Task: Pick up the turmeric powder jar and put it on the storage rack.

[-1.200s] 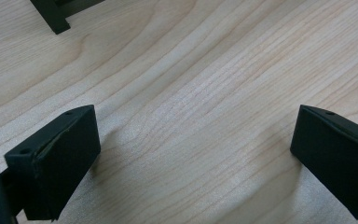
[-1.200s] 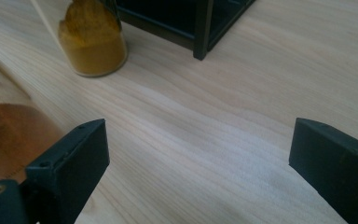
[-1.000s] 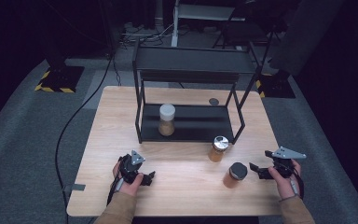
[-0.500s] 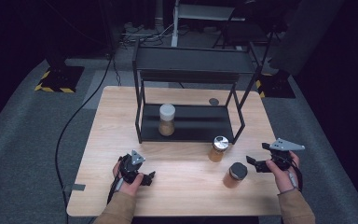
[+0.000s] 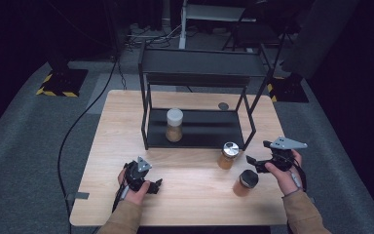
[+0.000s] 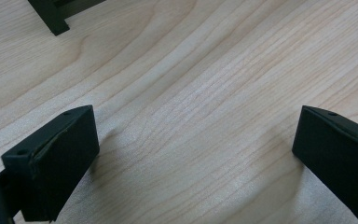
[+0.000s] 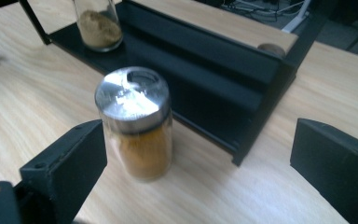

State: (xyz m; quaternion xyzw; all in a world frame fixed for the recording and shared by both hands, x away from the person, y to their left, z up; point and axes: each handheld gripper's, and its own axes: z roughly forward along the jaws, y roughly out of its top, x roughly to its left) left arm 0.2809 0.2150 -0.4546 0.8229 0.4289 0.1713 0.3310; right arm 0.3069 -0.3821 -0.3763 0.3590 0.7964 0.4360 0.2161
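A black two-level rack (image 5: 199, 78) stands at the middle of the wooden table (image 5: 126, 112). On its lower shelf is a white-lidded jar (image 5: 174, 125) of tan powder. A silver-lidded jar (image 5: 229, 155) of orange powder stands on the table in front of the rack, and a dark-lidded jar (image 5: 246, 182) stands nearer the person. My right gripper (image 5: 256, 153) is open, raised off the table and pointing at the silver-lidded jar (image 7: 135, 121), which stands ahead of the jaws, nearer the left one and untouched. My left gripper (image 5: 153, 185) rests low at the front left, open over bare wood (image 6: 191, 93).
A small dark round object (image 5: 223, 106) lies on the table behind the rack. In the left gripper view a foot of the rack (image 6: 51, 16) shows at the top left. Bare wood lies to the left of the rack and along the front edge.
My right gripper has risen and moved left, away from the dark-lidded jar and toward the silver-lidded one. The left gripper has stayed where it was.
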